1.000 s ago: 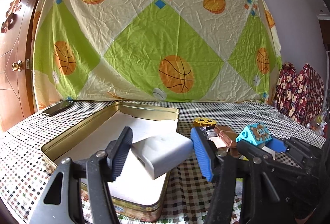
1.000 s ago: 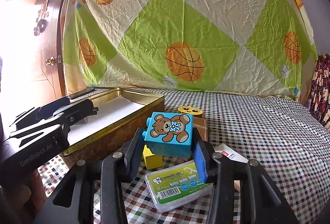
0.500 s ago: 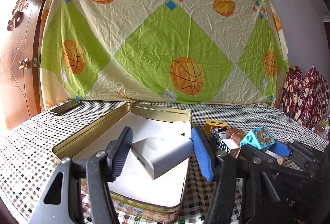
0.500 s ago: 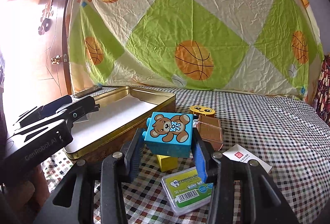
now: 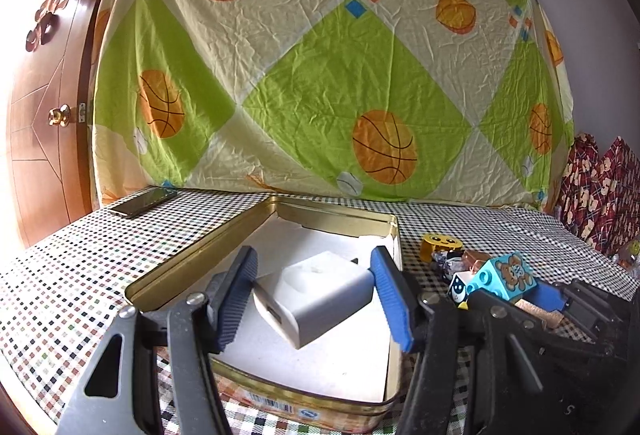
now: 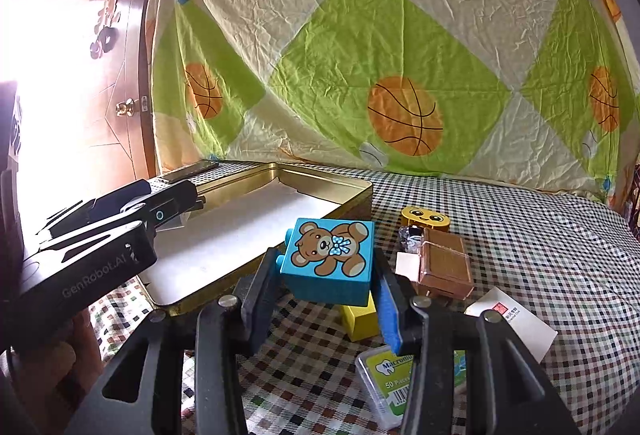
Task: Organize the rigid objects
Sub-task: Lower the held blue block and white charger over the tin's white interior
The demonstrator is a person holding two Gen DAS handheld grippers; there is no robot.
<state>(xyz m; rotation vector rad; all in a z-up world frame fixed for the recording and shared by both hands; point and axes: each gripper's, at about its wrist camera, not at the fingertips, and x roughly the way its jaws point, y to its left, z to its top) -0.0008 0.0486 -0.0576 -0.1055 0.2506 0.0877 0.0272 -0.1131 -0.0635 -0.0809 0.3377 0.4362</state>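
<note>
White charger point(image 5: 316, 297): clamped between both pads of left gripper point(image 5: 314, 301), tilted, held above the white liner of the tin point(image 5: 336, 213). Socket face turned down-left toward camera.

Tin: gold, rectangular, open-topped, lined white; resting on the checked cloth point(image 5: 60, 275). Near wall printed with barcode.

Blue bear block point(image 6: 330, 261): clamped between both pads of right gripper point(image 6: 326, 299), lifted clear of the cloth, just right of the tin's near corner. Bear print facing up toward camera. Same block visible in left view point(image 5: 506, 277), at right of tin.

Below and behind the block, on the cloth:
- yellow block point(image 6: 360, 321), partly hidden under blue block.
- clear floss box point(image 6: 396, 381) with green label, near edge of view, partly behind right finger.
- brown box point(image 6: 446, 265), copper-toned, just right of blue block.
- yellow smiley piece point(image 6: 425, 217), behind brown box.
- small shiny item beside smiley piece; kind cannot be told.
- white card point(image 6: 516, 323) with red mark, far right.
- dice point(image 5: 458, 287), black-and-white, left view only, beside blue block.

Further out:
- phone point(image 5: 140, 203), dark, flat on the cloth at far left, well apart from tin.
- basketball-print sheet point(image 5: 320, 75) hung across back wall.
- wooden door point(image 5: 40, 95) with brass knob at left.
</note>
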